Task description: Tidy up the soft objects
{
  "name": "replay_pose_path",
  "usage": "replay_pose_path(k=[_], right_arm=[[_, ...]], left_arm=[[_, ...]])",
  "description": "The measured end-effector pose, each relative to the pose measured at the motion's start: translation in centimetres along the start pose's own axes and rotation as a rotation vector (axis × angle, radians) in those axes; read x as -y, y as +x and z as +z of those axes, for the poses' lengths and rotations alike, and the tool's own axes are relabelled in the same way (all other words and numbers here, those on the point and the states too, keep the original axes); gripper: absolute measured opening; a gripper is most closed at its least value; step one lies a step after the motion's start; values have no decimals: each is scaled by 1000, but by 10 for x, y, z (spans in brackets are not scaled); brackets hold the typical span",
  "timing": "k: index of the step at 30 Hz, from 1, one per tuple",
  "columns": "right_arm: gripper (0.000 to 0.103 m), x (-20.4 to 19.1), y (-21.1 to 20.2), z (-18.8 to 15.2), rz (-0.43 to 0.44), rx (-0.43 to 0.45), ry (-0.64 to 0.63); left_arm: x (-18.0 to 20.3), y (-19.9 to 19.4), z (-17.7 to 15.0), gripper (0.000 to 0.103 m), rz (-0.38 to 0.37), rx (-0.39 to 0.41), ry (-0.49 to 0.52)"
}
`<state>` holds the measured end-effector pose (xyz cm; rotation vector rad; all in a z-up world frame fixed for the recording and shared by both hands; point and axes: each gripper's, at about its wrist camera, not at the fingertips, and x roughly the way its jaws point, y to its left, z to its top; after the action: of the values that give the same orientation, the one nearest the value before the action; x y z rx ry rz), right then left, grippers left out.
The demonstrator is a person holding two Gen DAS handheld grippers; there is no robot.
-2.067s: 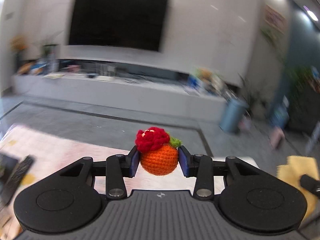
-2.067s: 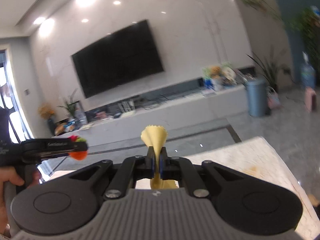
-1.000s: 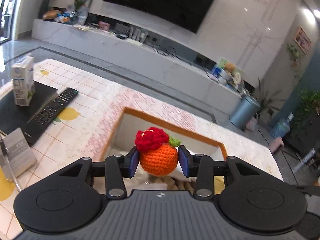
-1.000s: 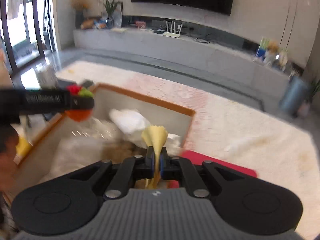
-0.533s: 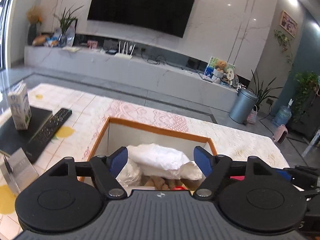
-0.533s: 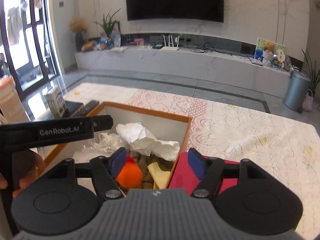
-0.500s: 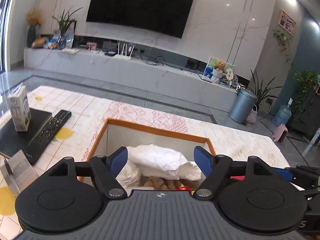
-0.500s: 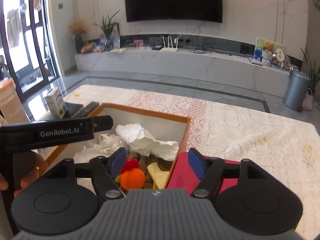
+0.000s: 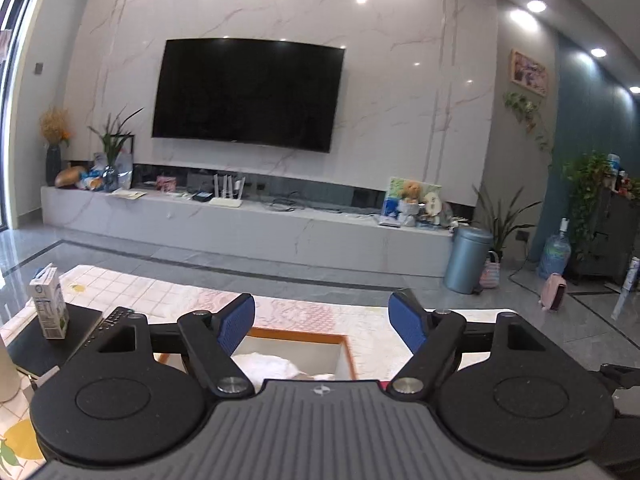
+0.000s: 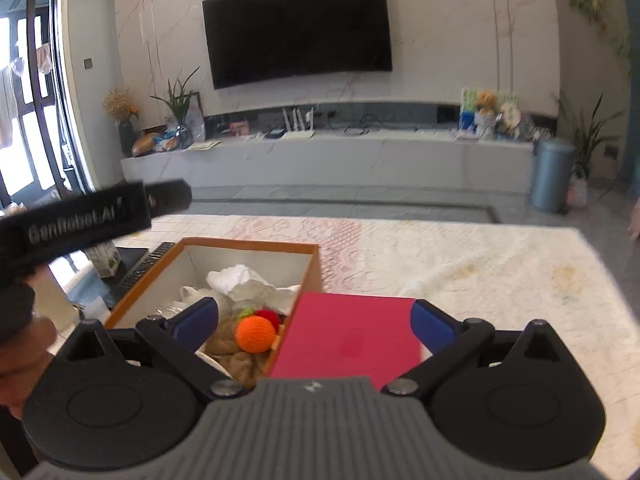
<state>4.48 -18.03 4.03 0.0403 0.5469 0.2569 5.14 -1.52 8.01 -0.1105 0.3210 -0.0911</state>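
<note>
1. Left wrist view: left gripper spread wide, nothing between the blue pads; jaws just opened, now empty. Pointed out over the far edge of the orange-rimmed box toward the television, so only a strip of the box shows, with crumpled white cloth inside.
2. Same view, at the left: milk carton upright on a dark tray, remote control beside it, all outside the box. Hard items, probably left out because the job concerns soft things only.
3. Right wrist view: right gripper also released, jaws just swung fully apart, nothing pressed between the pads.
4. Same view, inside the box: crocheted orange with its red flower and green leaf, resting on brown plush, just in front of the white cloth. Looks dropped in, lying loose among the other soft things rather than arranged.
5. Red lid or mat flat on the lace tablecloth, touching the box's right wall; cannot tell which it is.
6. Left gripper seen side-on above the box's left corner, clear of the contents, gripped by a hand at the frame edge. Both tools free, likely ready for the next soft item; none visible on the cloth here.
</note>
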Motion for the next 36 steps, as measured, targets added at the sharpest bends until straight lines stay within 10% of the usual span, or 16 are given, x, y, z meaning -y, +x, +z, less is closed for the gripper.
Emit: replay_pose_path(k=[15, 36], right_arm=[[100, 26, -18, -28, -14, 66, -5], [100, 39, 5, -47, -26, 74, -39]], left_arm=[[46, -1, -36, 90, 53, -16, 152], [46, 10, -59, 90, 52, -118, 101]])
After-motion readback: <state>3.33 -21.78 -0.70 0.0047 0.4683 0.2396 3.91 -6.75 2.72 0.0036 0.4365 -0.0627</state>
